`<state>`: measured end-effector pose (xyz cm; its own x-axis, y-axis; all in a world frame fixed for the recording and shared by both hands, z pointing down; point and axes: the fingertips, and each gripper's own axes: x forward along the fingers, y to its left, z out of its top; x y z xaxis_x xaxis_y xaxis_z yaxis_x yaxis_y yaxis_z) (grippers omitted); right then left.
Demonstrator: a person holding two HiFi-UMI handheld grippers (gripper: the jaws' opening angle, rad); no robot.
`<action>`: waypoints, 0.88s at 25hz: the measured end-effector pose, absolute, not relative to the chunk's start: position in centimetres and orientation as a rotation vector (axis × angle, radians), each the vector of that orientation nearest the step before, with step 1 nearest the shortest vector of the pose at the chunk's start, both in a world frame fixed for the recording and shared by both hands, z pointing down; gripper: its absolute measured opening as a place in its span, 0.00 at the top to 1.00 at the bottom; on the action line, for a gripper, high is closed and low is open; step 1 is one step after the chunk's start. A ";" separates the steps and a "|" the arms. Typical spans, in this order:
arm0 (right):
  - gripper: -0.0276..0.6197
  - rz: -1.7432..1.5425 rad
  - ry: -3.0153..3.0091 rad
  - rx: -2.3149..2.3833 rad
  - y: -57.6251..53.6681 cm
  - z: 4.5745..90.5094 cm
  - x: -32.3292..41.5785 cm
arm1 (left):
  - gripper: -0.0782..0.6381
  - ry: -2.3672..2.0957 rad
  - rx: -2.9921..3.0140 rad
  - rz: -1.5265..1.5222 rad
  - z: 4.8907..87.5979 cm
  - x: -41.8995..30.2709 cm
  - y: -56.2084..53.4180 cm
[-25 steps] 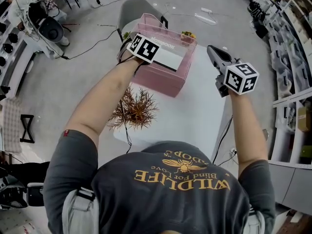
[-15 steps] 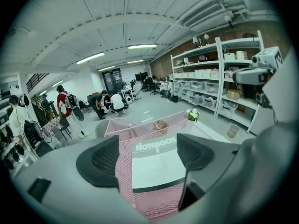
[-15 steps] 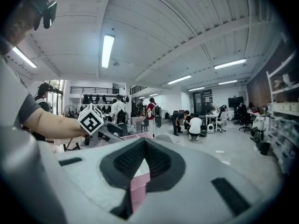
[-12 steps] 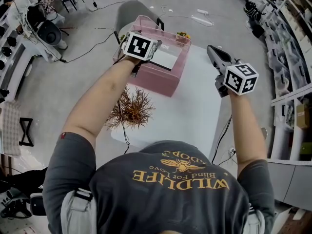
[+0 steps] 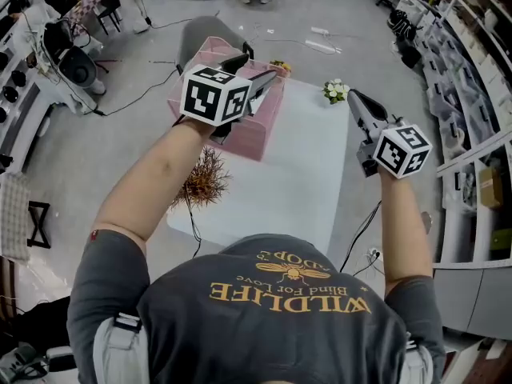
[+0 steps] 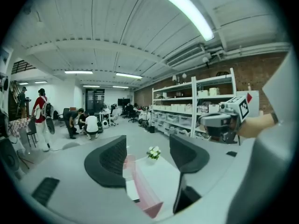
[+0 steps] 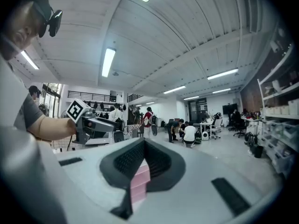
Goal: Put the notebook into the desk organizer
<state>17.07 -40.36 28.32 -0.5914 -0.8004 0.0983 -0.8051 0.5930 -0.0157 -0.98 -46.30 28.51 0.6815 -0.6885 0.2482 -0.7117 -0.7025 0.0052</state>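
The pink desk organizer [image 5: 258, 128] stands at the white table's [image 5: 312, 166] far left corner. In the left gripper view the organizer [image 6: 145, 192] lies below the jaws with the white notebook [image 6: 132, 190] inside it. My left gripper [image 5: 254, 66] is raised above the organizer; its marker cube hides the notebook in the head view. Its jaws have just been closing, stand apart, and hold nothing [image 6: 147, 143]. My right gripper [image 5: 354, 97] hovers over the table's right side, shut and empty [image 7: 145, 143], with the organizer [image 7: 139, 181] seen beyond it.
A small pot of white flowers [image 5: 336, 90] sits at the table's far edge. A dried brown plant [image 5: 204, 178] hangs off the left edge. A grey chair [image 5: 204, 30] stands behind the organizer. Shelving [image 5: 472, 94] lines the right wall, and cables cross the floor.
My left gripper has lifted up out of the organizer and drawn back toward me. The right gripper has shifted slightly. The flowers have come into view.
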 end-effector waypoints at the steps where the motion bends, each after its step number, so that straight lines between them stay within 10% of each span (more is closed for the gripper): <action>1: 0.96 0.085 -2.730 1.390 -39.4 28.0 18.3 | 0.50 -1.132 2.810 0.311 27.8 0.4 -44.8; 13: 0.96 0.056 -2.647 1.454 -27.2 30.4 31.3 | 0.88 -0.900 2.981 0.058 30.3 13.1 -28.1; 22: 0.96 0.154 -2.590 1.603 -22.8 34.4 32.8 | 0.89 -0.834 2.950 -0.054 32.8 12.0 -25.5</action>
